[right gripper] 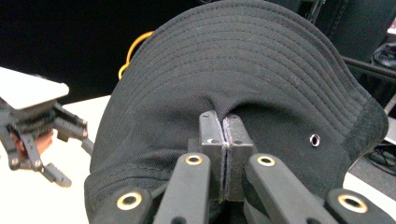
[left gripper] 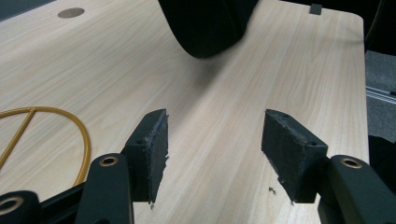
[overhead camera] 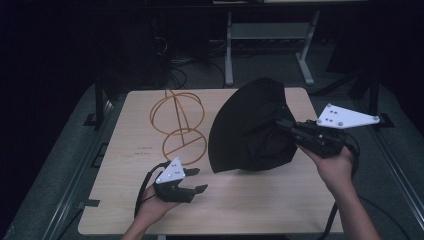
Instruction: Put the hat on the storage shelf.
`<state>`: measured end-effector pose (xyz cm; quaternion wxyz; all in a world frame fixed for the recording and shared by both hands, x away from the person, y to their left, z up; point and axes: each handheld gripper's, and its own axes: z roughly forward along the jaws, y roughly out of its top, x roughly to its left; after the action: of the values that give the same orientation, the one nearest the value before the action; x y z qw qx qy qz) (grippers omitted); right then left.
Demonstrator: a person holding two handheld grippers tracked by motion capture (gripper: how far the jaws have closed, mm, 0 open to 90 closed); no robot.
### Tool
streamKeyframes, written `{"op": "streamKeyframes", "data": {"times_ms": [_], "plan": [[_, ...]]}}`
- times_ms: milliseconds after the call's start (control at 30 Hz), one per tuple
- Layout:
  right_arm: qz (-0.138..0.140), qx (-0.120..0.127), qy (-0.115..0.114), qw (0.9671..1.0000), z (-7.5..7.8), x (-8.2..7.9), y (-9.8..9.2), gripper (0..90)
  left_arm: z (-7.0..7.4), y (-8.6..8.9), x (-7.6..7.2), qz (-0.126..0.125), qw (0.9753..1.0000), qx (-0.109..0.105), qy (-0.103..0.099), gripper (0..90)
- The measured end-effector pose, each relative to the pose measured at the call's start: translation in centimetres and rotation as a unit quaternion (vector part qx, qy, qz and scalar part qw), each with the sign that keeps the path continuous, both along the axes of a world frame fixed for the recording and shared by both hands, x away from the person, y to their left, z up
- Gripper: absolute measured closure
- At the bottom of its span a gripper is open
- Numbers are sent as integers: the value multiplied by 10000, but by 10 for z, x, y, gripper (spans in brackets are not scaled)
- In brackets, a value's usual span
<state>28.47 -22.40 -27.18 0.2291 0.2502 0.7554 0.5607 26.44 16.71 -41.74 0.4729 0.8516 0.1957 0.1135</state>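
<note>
Hat held up in the right tongs, left tongs wide over the tabletop

Hat (overhead camera: 247, 125), black cloth with rows of stitching on its brim, hangs from the right tongs (overhead camera: 286, 125) above the right half of the tabletop (overhead camera: 240, 200). In the right gripper view the two jaws are pressed together on a pinch of the fabric (right gripper: 224, 109) where brim meets crown, and a small metal eyelet (right gripper: 314, 139) sits to the right of the pinch. The hat's lower edge is down near the wood; whether it touches, the pictures do not settle.

Nearest the person, the left tongs (overhead camera: 200, 181) are low over the front left of the tabletop, jaws spread wide with nothing between them; the left gripper view shows bare wood in the gap and the dark pads (left gripper: 156, 149) worn at their edges.

Farther back on the left lies a gold wire stand (overhead camera: 177, 125) of joined hoops, just beside the hat and well apart from the left tongs. Beyond the tabletop stand the pale legs of a frame (overhead camera: 229, 50) on the dark floor.
</note>
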Motion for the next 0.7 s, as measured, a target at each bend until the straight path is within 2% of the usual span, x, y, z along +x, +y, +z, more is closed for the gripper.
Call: {"op": "streamKeyframes", "data": {"times_ms": [33,67,400,433,467,633,700], "plan": [[0,0,0,10000,0,0,0,886,0,0,0,0,10000,0,0,407],[18,12,8,10000,7,4,2,886,-1,-1,-1,-14,10000,-29,16,408],[109,-87,-91,9999,43,20,21,886,-5,-7,-6,-165,9998,72,8,407],[109,-87,-91,9999,43,20,21,886,-5,-7,-6,-165,9998,72,8,407],[146,-70,-116,9998,50,24,27,886,-6,-8,-6,-194,9998,62,-7,407],[223,-97,-142,9996,60,29,39,885,-8,-10,-7,-231,9997,83,4,405],[302,-148,-171,9993,67,33,50,885,-10,-12,-8,-282,9995,171,9,404]]}}
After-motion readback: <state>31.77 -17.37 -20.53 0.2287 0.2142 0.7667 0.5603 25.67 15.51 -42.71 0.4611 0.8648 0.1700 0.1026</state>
